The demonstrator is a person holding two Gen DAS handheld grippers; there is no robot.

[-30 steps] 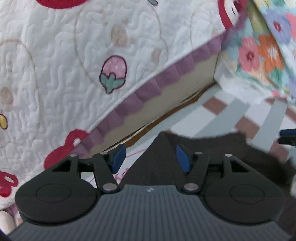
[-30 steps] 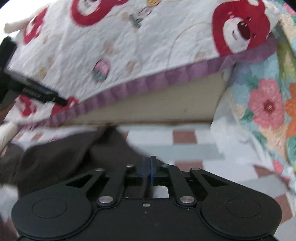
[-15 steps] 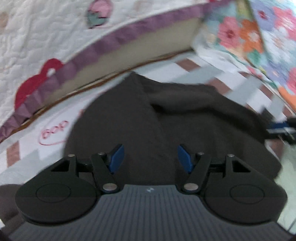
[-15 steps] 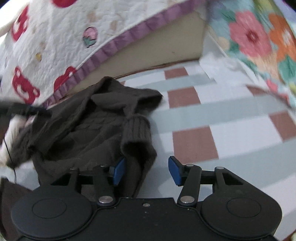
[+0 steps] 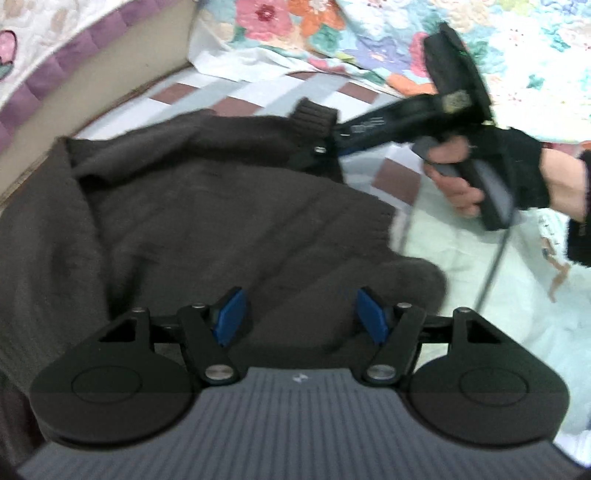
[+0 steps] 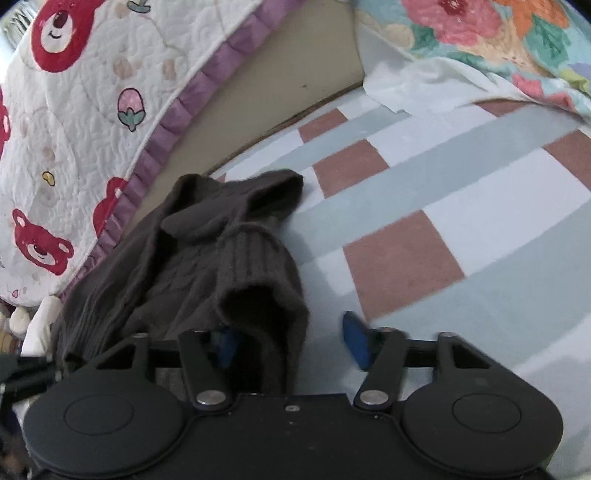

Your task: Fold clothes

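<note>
**Both grippers spread over a dark brown sweater on the checked sheet**

On the left, the left gripper (image 5: pixel 299 314) hangs low over the brown sweater (image 5: pixel 207 221), pointing forward across the knit. Its blue-padded fingers (image 5: pixel 231 310) stand wide apart with nothing between them. The sweater lies rumpled on the checked bedsheet (image 6: pixel 424 206), close to the bear-print quilt (image 6: pixel 74 110) and its purple border.

Further right, the sleeve cuff (image 6: pixel 255 258) stands bunched up just in front of the right gripper (image 6: pixel 288 341). That gripper is also released, jaws apart; the cuff drapes over its left pad, the other pad bare above the sheet. In the left wrist view, the right hand (image 5: pixel 476 173), in a fingerless black glove, grips the handle, reaching in from the right with the tool angled toward the cuff. A floral quilt (image 5: pixel 369 33) lies beyond.
</note>
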